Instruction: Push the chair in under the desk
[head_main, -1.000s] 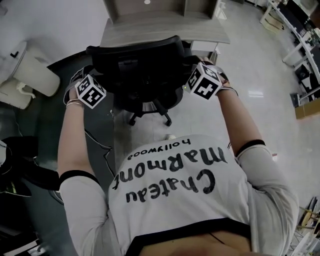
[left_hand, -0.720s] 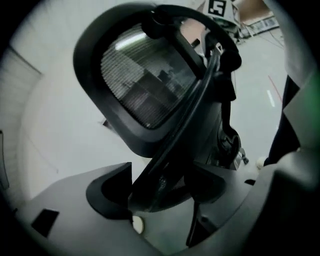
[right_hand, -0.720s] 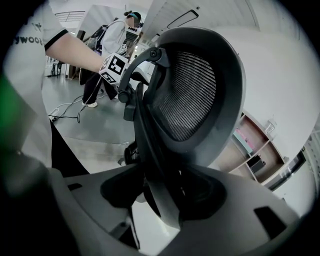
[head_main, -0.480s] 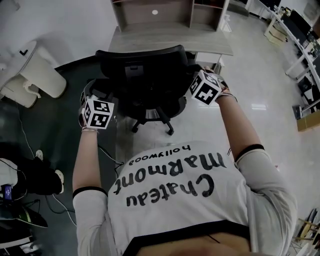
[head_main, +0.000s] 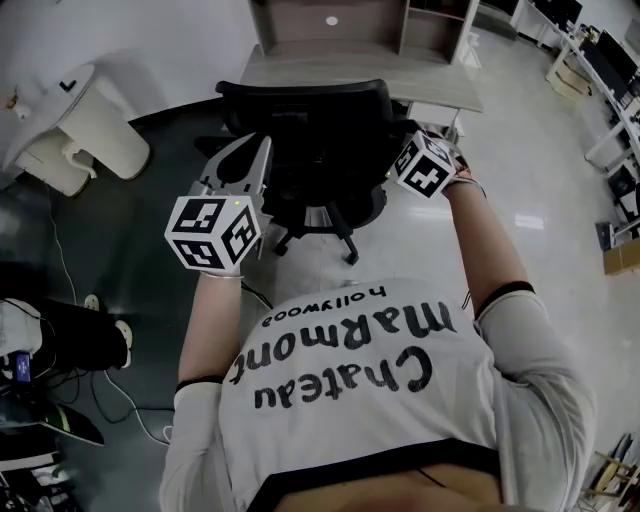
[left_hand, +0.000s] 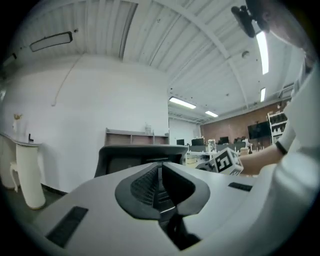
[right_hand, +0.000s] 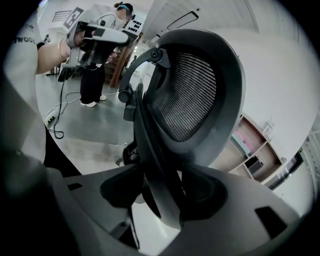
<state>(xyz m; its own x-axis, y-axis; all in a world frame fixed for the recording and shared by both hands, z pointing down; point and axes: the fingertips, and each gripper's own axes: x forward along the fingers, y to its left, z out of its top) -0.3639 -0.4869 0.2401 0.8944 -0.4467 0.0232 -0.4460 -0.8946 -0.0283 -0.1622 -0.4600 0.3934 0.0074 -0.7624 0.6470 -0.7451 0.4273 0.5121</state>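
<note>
While the black mesh-backed office chair stands with its back near the grey wooden desk's front edge, the right gripper stays clamped on the backrest rim, but the left gripper has come off, risen, and just closed its jaws on nothing, so the push is probably ending.
</note>
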